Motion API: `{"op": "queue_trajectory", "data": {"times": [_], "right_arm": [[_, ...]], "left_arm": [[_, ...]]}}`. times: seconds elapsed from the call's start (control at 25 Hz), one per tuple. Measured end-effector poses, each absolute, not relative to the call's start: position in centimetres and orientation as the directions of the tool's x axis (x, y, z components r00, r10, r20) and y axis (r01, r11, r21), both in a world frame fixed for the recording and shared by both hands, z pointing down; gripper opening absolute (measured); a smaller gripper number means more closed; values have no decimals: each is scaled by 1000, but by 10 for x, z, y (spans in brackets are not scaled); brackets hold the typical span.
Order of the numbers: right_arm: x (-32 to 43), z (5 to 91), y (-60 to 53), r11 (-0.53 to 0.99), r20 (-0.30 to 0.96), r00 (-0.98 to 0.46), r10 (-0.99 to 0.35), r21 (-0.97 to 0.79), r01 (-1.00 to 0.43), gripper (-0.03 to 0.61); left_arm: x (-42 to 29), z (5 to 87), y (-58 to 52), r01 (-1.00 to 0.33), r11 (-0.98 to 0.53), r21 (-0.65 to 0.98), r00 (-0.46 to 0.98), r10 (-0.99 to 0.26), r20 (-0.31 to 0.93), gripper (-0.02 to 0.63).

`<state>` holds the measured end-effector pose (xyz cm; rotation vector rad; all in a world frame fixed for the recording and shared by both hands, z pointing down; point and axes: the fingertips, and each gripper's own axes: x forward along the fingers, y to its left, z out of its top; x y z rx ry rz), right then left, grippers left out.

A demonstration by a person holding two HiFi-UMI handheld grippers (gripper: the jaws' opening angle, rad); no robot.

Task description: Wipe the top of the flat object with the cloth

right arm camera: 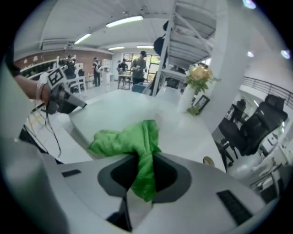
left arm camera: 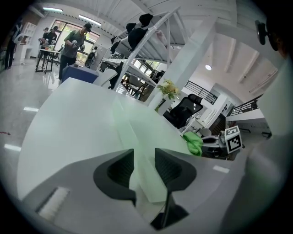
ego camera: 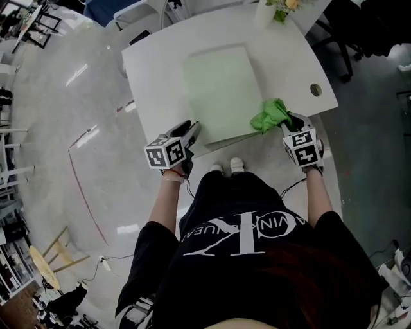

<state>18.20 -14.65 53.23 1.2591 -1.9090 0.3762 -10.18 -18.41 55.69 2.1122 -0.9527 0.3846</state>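
I take this as the start of a wiping pass. My right gripper (ego camera: 290,121) has its jaws closed on a fold of the green cloth (ego camera: 273,115). The loose bulk of the cloth lies bunched on the near right corner of the pale board (ego camera: 221,90). The board lies flat on the white table (ego camera: 154,71), with its near edge close to the table's near edge. My left gripper (ego camera: 191,130) sits at the board's near left corner with its jaws apart and the corner poking between them. I see no pinch there, so I treat it as a brace rather than a grip.

To do this well, I'd bring the right gripper low so the cloth spreads flat instead of riding as a lump. Then I'd draw it in straight, overlapping lanes from the near edge toward the far edge.

The board looks light and smooth, so I expect it to slide under a sideways push. Strokes toward the left look safest, since they drive the board into the brace.

I'd stop short of the table's far edge, where the vase (ego camera: 277,9) stands. Only a thin fold of cloth is pinched, so I'd press gently rather than drag hard.
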Motion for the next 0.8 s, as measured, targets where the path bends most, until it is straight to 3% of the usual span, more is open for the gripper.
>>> {"op": "queue_trajectory", "data": {"times": [0.12, 0.2, 0.48, 0.8], "right_arm": [[183, 504, -169, 360, 641, -251, -726, 44, -932, 83], [180, 485, -184, 326, 555, -301, -775, -57, -944, 83], [163, 426, -241, 330, 349, -368, -862, -164, -930, 83], [124, 356, -274, 405, 181, -425, -887, -139, -904, 83]], "left_arm": [[-116, 546, -195, -764, -424, 485, 642, -572, 511, 51], [-126, 532, -207, -774, -421, 472, 624, -635, 456, 30], [-148, 454, -256, -816, -457, 356, 551, -800, 237, 12], [-157, 363, -285, -849, -497, 179, 512, -858, 49, 12]]}}
